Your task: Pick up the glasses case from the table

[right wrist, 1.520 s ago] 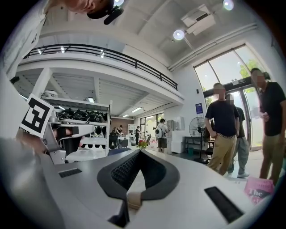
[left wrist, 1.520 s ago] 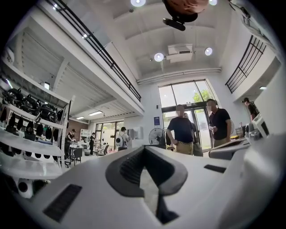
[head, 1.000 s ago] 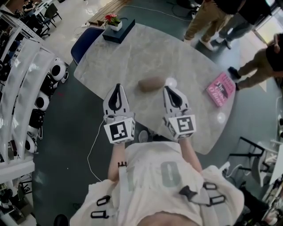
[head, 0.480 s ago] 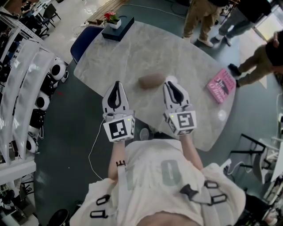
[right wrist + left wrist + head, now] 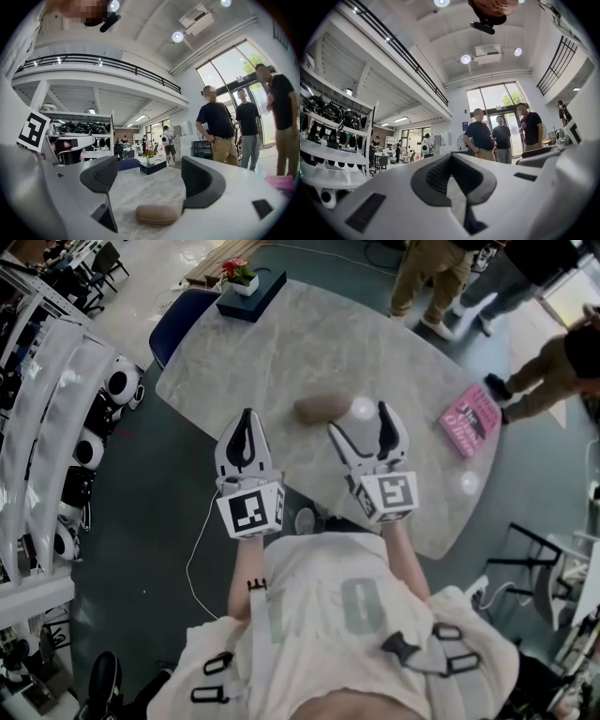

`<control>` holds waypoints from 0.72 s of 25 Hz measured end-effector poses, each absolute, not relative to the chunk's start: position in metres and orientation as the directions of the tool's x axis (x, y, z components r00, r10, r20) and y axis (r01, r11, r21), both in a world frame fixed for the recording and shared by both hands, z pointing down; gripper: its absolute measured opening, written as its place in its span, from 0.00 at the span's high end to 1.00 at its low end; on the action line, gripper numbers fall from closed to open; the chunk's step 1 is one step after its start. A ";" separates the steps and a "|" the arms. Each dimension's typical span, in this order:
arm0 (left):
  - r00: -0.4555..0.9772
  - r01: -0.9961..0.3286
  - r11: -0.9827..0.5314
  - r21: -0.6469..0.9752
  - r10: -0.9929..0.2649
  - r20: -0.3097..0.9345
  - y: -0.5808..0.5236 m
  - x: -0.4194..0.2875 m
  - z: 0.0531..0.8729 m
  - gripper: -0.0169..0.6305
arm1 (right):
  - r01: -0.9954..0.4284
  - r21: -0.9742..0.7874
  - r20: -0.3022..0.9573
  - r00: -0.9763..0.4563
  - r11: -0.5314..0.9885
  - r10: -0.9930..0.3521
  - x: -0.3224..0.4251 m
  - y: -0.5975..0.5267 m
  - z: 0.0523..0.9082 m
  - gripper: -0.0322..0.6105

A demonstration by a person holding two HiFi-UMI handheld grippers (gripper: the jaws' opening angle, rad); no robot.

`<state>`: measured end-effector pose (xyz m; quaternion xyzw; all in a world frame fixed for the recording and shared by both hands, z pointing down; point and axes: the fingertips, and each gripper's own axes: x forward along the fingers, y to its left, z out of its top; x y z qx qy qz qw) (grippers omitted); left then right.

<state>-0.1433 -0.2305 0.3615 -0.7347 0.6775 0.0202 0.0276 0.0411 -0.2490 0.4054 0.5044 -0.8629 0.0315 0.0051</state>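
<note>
- Table (image 5: 309,343): pale veined stone look, polished, with bright glare patches.
- Glasses case (image 5: 321,408): smooth, matt brown shell.
- Left gripper (image 5: 246,418) and right gripper (image 5: 361,420): smooth white plastic, with dark ribbed pads (image 5: 101,174).
- Book (image 5: 469,421): pink paper cover.

One table (image 5: 309,343), one glasses case (image 5: 321,409), one pink book (image 5: 469,420), one potted plant (image 5: 239,276), two tools (image 5: 247,420) (image 5: 361,420).

The words on the pink book (image 5: 469,419) are too small for you to read. The people (image 5: 431,277) past the table (image 5: 281,343) are cut off by the top edge, so you see only legs. Your left gripper (image 5: 451,161) hides the table in its own view.
</note>
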 end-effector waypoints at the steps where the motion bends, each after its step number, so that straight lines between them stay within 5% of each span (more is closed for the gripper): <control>1: 0.081 -0.997 -0.081 -0.012 -0.994 -0.067 -0.231 -0.144 0.362 0.97 | -0.871 -0.040 0.053 -0.491 0.490 -0.869 0.041 -0.251 0.407 0.34; 8: 0.068 -0.997 -0.066 -0.042 -0.996 -0.063 -0.235 -0.156 0.358 0.97 | -0.795 0.099 0.196 -0.574 0.598 -0.795 0.028 -0.274 0.407 0.34; 18: 0.048 -0.999 -0.048 -0.022 -0.999 0.000 -0.245 -0.161 0.386 0.97 | -0.411 0.373 0.477 -0.684 0.832 -0.552 0.005 -0.293 0.439 0.34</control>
